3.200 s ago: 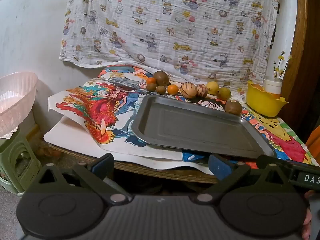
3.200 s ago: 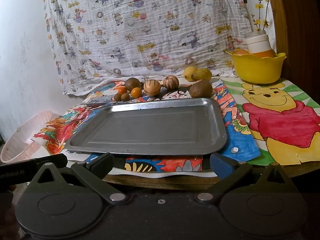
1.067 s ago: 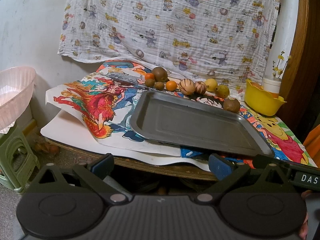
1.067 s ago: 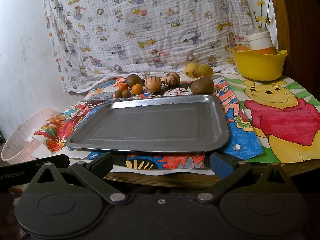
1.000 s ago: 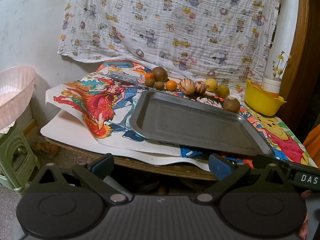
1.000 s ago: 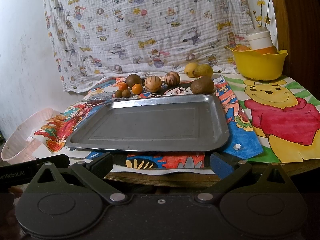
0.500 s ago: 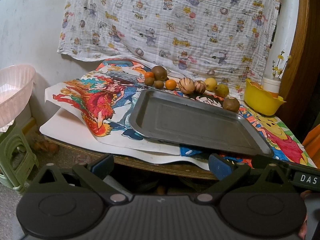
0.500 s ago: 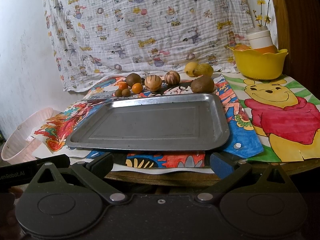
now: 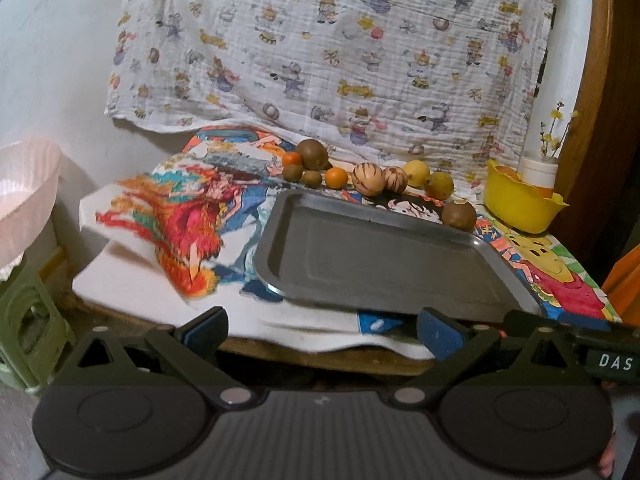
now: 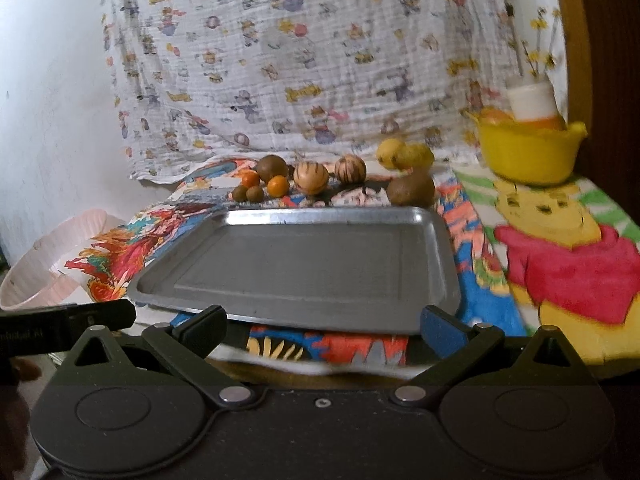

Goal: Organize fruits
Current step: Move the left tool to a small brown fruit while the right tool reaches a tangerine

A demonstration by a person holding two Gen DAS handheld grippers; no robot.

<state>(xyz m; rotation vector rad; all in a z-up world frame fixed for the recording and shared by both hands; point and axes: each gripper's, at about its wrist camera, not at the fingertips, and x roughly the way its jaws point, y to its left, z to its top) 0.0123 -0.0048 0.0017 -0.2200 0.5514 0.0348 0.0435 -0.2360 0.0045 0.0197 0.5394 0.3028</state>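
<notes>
An empty metal tray [image 9: 384, 264] [image 10: 304, 268] lies on the table's cartoon cloths. Behind it runs a row of fruit: a brown round fruit [image 9: 314, 154] [image 10: 272, 168], small oranges [image 9: 336, 178] [image 10: 277, 185], two small kiwis [image 9: 293, 172] [image 10: 248, 193], two striped round fruits [image 9: 368, 178] [image 10: 311, 177], two yellow lemons [image 9: 416, 168] [image 10: 404, 154] and a brown fruit [image 9: 459, 214] [image 10: 410, 190] at the tray's far right corner. My left gripper [image 9: 322, 332] is open and empty at the table's front edge. My right gripper [image 10: 324, 330] is open and empty, close to the tray's near edge.
A yellow bowl [image 9: 520, 204] [image 10: 528, 152] with a white jar [image 10: 532, 102] stands at the back right. A pink basket [image 9: 24, 196] [image 10: 52, 264] sits on a green stool [image 9: 28, 328] left of the table. A patterned cloth [image 9: 340, 48] hangs behind.
Both grippers have moved forward toward the table; the tray and fruit loom larger. Nothing on the table has moved.
</notes>
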